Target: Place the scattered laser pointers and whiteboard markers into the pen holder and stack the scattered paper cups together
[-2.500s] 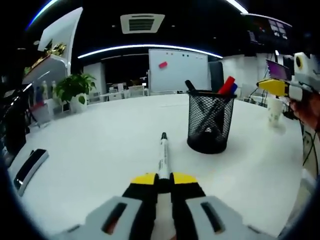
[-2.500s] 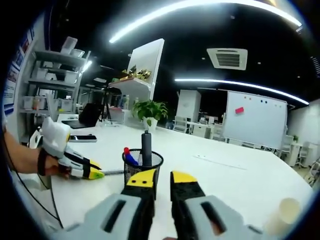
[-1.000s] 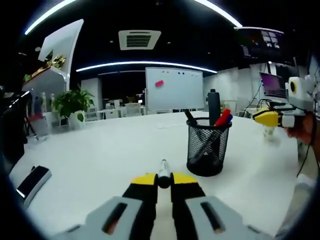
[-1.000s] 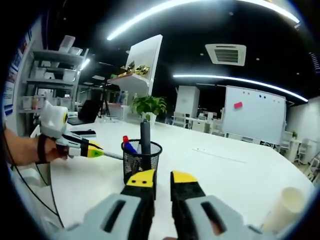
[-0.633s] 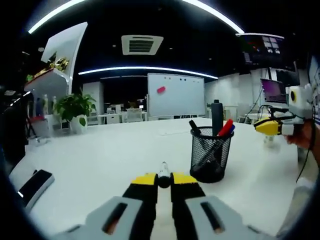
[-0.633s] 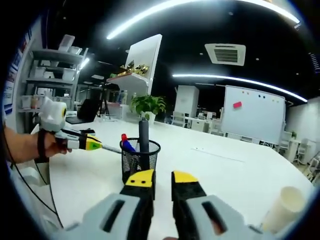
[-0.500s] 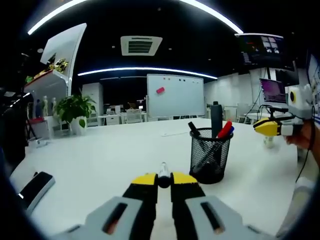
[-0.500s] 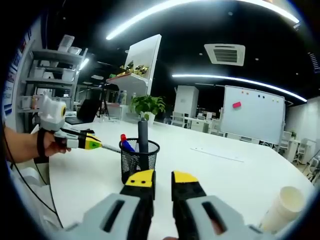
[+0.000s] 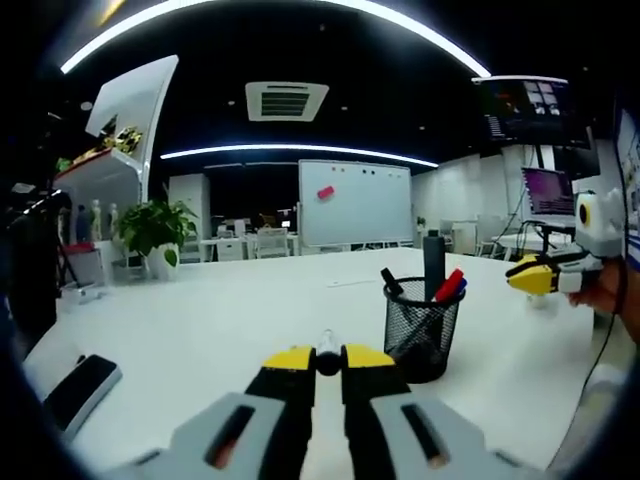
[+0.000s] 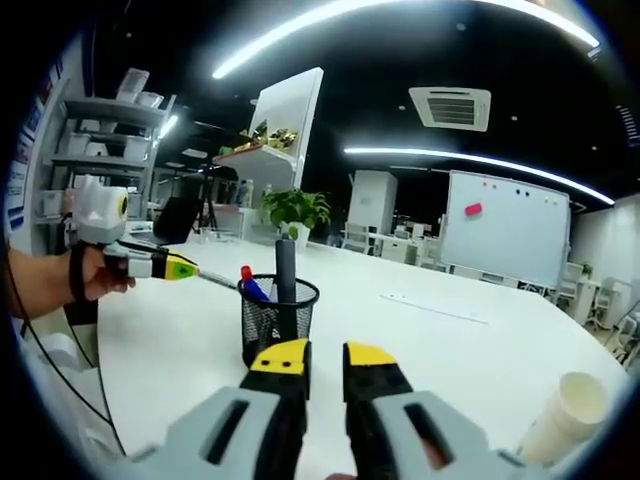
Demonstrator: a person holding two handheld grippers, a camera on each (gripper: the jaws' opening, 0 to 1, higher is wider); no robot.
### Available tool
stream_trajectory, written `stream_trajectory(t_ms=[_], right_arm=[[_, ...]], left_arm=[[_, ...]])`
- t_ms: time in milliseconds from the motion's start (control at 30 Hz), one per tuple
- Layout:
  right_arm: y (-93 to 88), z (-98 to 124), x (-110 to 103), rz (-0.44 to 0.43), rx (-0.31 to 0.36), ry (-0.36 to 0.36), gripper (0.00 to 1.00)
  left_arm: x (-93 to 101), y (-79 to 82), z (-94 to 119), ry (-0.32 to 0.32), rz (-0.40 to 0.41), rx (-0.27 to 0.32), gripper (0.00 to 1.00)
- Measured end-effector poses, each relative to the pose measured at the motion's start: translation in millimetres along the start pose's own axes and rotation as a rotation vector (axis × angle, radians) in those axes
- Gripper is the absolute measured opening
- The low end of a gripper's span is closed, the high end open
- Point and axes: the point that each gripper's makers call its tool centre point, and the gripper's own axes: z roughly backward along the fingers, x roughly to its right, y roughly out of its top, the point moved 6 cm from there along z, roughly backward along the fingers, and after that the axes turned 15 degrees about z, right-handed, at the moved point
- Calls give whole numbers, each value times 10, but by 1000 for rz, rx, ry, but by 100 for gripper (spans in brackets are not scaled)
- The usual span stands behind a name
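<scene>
Left gripper view: the left gripper (image 9: 328, 362) is rising from the bottom edge, its yellow-tipped jaws closing on a white whiteboard marker (image 9: 327, 352) whose tip is pointing forward over the white table (image 9: 220, 320). Ahead and to the right, a black mesh pen holder (image 9: 423, 328) is standing upright on the table, well apart from the marker's tip. It is holding a tall dark pointer (image 9: 433, 265), a red marker (image 9: 450, 285) and a black marker (image 9: 391, 282), all sticking out above the rim. At the far right, the right gripper (image 9: 530, 276) is entering, held by a person's hand (image 9: 606, 290). A dark flat device (image 9: 80, 388) is lying on the table at the lower left.

Right gripper view: the right gripper (image 10: 325, 360) is hanging above the table with its jaws nearly together, a narrow gap between them, holding nothing. The pen holder (image 10: 277, 322) is sitting just beyond them. To the left, the left gripper (image 10: 180, 268) is carrying the marker toward the holder's rim. A paper cup (image 10: 565, 415) is lying tilted at the lower right.
</scene>
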Motion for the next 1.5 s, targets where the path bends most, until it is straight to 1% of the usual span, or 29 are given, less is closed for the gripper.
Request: stream_trajectory(t_ms=[267,467,767,967,1500], right_arm=[[1,2,3,3,-1,-1,14],[-2,0,-2,3,-4,0,14],[-14,8,-17,1,-5,2,14],[-26,6,-9,-1,-8,-1,14],[-43,12,-13,-4,-13,2,14]], left_arm=[[-20,68,39,7,-4,19,11],[-96,130,31,15,-14,36,11],[-53,188,58,11,-15,55,11],[-34,211,63,19,-43,64,11],[26,313,63,0,-47,84,12]])
